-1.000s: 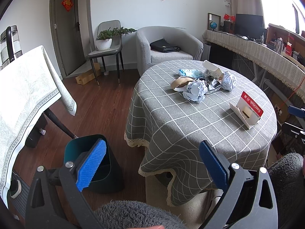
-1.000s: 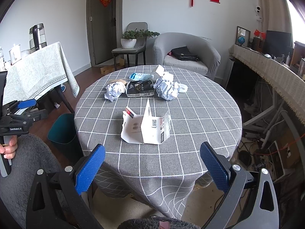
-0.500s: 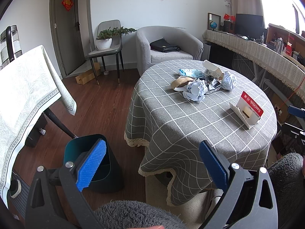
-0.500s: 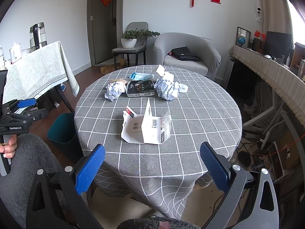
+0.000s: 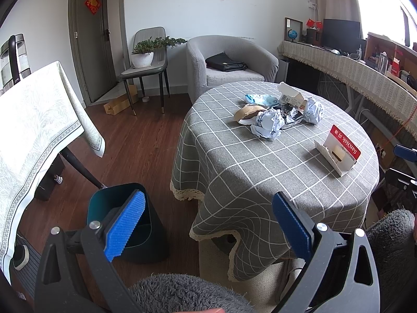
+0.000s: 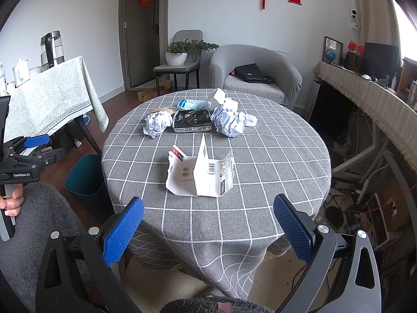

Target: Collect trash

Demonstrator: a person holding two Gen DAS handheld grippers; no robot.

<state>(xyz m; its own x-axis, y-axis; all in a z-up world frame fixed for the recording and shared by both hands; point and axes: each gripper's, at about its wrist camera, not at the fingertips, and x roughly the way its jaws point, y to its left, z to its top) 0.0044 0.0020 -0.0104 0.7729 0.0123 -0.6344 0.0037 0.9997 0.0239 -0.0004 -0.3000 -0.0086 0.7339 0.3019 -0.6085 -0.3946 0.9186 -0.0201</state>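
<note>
Trash lies on a round table with a grey checked cloth (image 6: 273,156): a torn white and red card package (image 6: 200,174) near the front, two crumpled paper balls (image 6: 156,124) (image 6: 229,122), a black packet (image 6: 191,121), a blue wrapper (image 6: 191,103) and a small white box (image 6: 224,99) behind. The same package (image 5: 338,151) and a paper ball (image 5: 268,125) show in the left wrist view. A teal bin (image 5: 125,221) stands on the floor left of the table. My left gripper (image 5: 206,224) is open above the bin and table edge. My right gripper (image 6: 208,229) is open at the table's near edge, empty.
A second table with a pale cloth (image 5: 34,130) stands left, a kettle (image 6: 50,48) on it. A grey armchair (image 6: 258,75) with a black bag and a chair with a potted plant (image 6: 179,52) are behind. A long desk (image 6: 365,96) and cables fill the right side.
</note>
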